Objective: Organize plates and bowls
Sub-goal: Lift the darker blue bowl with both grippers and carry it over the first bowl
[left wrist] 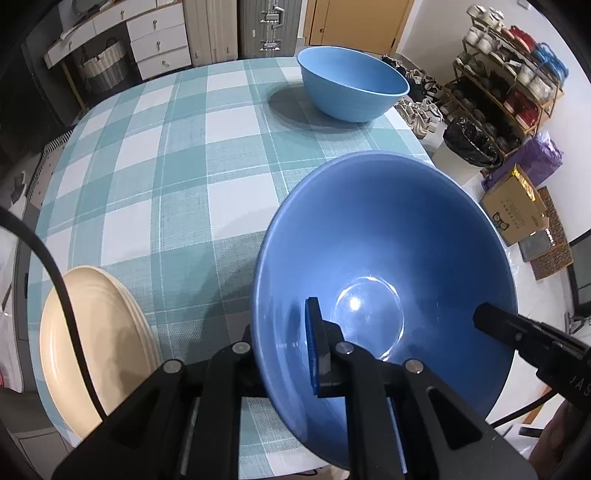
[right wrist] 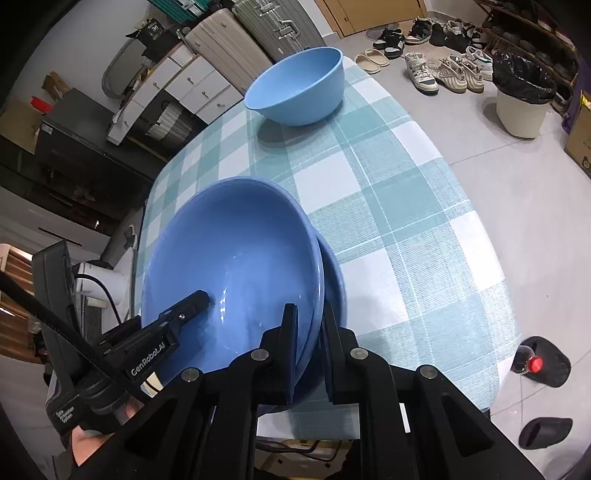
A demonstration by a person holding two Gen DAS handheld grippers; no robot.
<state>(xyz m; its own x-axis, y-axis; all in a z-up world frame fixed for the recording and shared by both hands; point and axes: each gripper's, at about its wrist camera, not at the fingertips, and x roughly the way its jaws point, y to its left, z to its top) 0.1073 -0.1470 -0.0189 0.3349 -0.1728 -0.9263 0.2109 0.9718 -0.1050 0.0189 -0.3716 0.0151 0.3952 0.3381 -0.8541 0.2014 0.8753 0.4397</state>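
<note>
A dark blue bowl (left wrist: 388, 266) sits near the front right of the checked table (left wrist: 166, 155). In the right wrist view it is two nested dark blue bowls (right wrist: 236, 258). My left gripper (left wrist: 280, 350) clamps the near left rim, one finger inside, one outside. My right gripper (right wrist: 308, 339) clamps the right rim of the same bowls; its finger (left wrist: 495, 321) shows in the left wrist view. A light blue bowl (left wrist: 351, 85) stands at the far right corner; it also shows in the right wrist view (right wrist: 299, 88). A stack of cream plates (left wrist: 96, 347) lies at front left.
The table edge runs close on the right (right wrist: 491, 295). On the floor are shoes (right wrist: 443, 70), a white bin (right wrist: 521, 103), a cola bottle (right wrist: 532, 363) and slippers (right wrist: 546, 432). Suitcases (left wrist: 269, 26) and drawers (left wrist: 159, 40) stand behind the table.
</note>
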